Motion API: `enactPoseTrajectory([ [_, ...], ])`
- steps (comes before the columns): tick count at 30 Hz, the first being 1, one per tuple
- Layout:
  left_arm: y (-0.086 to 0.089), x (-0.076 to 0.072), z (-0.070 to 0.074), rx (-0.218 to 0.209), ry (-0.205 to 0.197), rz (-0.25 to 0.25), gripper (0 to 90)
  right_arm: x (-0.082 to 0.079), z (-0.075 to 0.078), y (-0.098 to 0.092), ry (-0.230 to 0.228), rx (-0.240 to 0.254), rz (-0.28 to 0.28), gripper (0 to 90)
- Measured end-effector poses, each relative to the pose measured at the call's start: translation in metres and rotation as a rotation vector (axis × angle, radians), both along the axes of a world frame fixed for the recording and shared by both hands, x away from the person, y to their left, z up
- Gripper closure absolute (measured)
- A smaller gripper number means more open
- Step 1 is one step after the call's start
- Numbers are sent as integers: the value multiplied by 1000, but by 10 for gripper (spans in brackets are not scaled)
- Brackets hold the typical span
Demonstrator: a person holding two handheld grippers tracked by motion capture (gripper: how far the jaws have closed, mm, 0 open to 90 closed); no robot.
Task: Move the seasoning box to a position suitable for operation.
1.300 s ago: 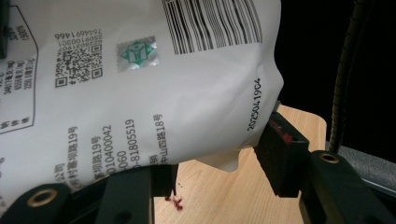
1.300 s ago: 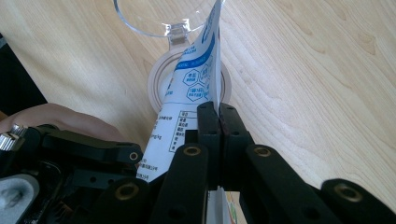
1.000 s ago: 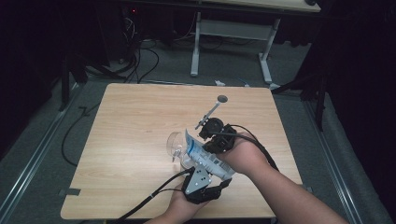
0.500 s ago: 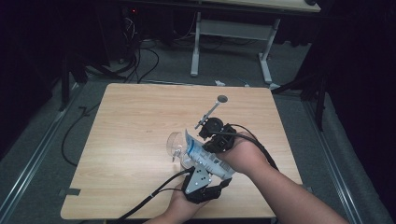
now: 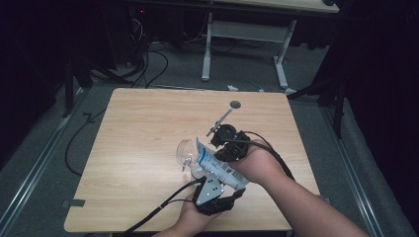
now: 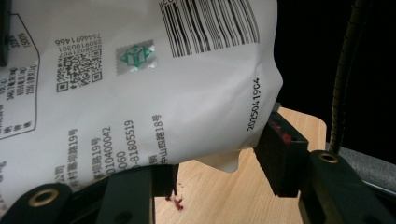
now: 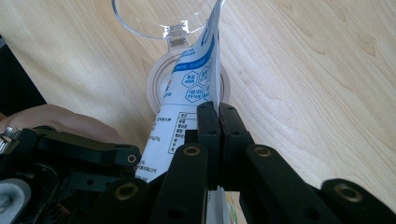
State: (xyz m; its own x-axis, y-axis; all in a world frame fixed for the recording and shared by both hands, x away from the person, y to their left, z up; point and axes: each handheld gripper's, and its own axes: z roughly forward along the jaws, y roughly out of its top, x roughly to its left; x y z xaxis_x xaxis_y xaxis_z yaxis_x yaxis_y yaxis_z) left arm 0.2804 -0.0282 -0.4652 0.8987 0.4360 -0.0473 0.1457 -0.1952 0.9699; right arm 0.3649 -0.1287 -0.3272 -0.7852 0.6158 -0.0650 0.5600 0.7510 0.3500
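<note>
A white printed pouch [image 5: 216,165] with blue markings is held up between both grippers above the table's near side. My left gripper [image 5: 216,177] grips its lower end from below; in the left gripper view the pouch [image 6: 140,84] bulges between the two jaws of the left gripper [image 6: 219,149]. My right gripper [image 5: 218,150] is shut on the pouch's thin side edge, and in its own view the right gripper [image 7: 218,109] pinches the pouch [image 7: 191,88] flat. The pouch's upper corner points at a clear glass [image 5: 185,150], whose rim [image 7: 159,21] and round foot lie just beyond the jaws.
A thin rod with a small round grey end [image 5: 234,104] sticks out beyond the right gripper. A few red specks [image 6: 175,201] lie on the wooden table [image 5: 138,123]. Cables trail off the near edge. Desk legs and cables stand on the floor behind.
</note>
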Motion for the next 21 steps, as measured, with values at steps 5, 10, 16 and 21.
enactPoseTrajectory([
  [5, 0, 0, 0, -1, -1, 1, 534, 0, 0, 0, 0, 1, 3, 897],
  [10, 0, 0, 0, -2, 0, 0, 535, 1, 0, 0, 0, 2, 4, 895],
  [16, 0, 0, 0, -3, -1, -1, 535, 1, -1, 0, 4, 2, 12, 895],
  [21, 0, 0, 1, -6, -3, 1, 536, 1, 0, 0, 5, 6, 6, 895],
])
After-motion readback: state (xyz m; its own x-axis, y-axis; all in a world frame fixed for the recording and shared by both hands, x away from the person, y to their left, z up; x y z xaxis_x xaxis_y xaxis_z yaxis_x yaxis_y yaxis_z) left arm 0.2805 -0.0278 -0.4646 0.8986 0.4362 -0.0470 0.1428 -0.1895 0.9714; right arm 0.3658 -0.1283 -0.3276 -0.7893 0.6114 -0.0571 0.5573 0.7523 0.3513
